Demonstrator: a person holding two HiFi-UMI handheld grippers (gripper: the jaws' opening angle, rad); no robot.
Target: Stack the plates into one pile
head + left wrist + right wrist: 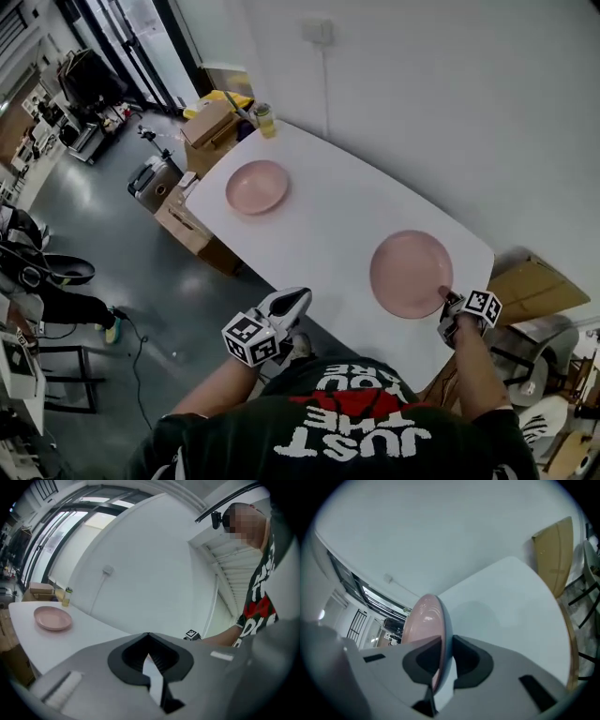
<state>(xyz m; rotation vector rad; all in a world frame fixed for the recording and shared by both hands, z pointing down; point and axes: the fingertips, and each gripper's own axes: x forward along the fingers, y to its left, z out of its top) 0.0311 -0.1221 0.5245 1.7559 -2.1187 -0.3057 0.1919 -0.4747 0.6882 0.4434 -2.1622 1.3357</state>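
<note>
The right gripper (447, 296) is pinching the rim of the near pink plate (408, 272) at one end of the white table (323, 225). The other pink plate (256, 186) is sitting well apart, towards the far end. The left gripper (294, 300) is hovering by the table's edge, its jaws pressed together on nothing. The person's shirt (361, 427) is showing "JUST", "THE" and "YOU".

The right claw (445, 645) hides part of the near plate (421, 618).

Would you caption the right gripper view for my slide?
Right gripper pinching the rim of a pink plate.
</note>
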